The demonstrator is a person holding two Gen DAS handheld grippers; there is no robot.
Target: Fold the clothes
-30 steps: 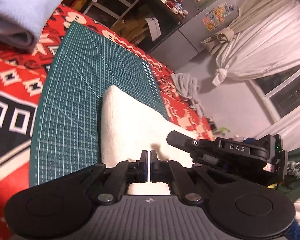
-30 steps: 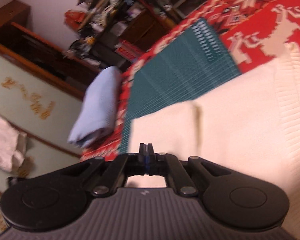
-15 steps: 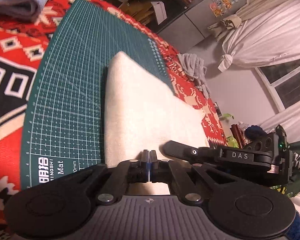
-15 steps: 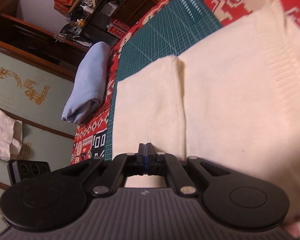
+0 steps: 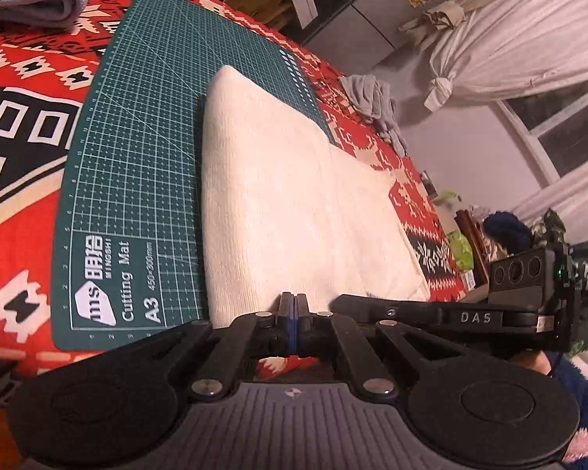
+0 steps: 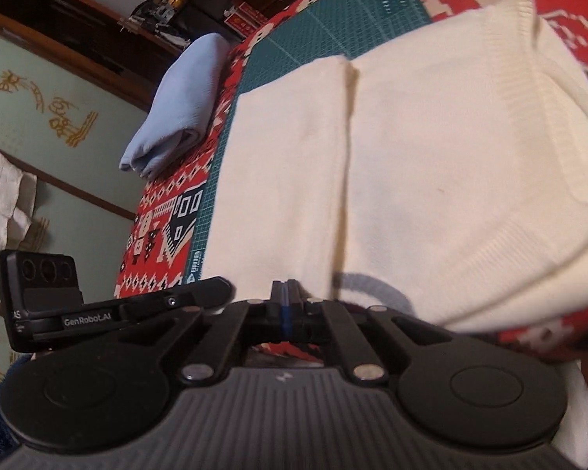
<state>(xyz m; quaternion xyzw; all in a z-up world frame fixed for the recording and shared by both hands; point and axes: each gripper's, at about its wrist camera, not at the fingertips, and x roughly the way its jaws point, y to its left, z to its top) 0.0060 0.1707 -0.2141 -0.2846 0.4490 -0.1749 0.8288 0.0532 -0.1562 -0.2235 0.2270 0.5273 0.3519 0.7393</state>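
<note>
the cream knit sweater (image 5: 294,211) is lying folded, partly on a green a3 cutting mat (image 5: 137,180) and partly on the red patterned blanket (image 5: 23,78) underneath. the left gripper (image 5: 294,303) sits at the near edge of the sweater with its jaws pressed together, can't tell if any fabric is caught in there. same deal with the right gripper (image 6: 284,290), clenched tight right at the near hem. a folded light blue garment (image 6: 180,102) rests on the blanket past the mat. room's pretty cluttered: white tied curtains (image 5: 509,39), a window (image 5: 560,133), a grey cabinet with stickers (image 5: 372,19), dark wooden shelves (image 6: 98,19) full of stuff.
</note>
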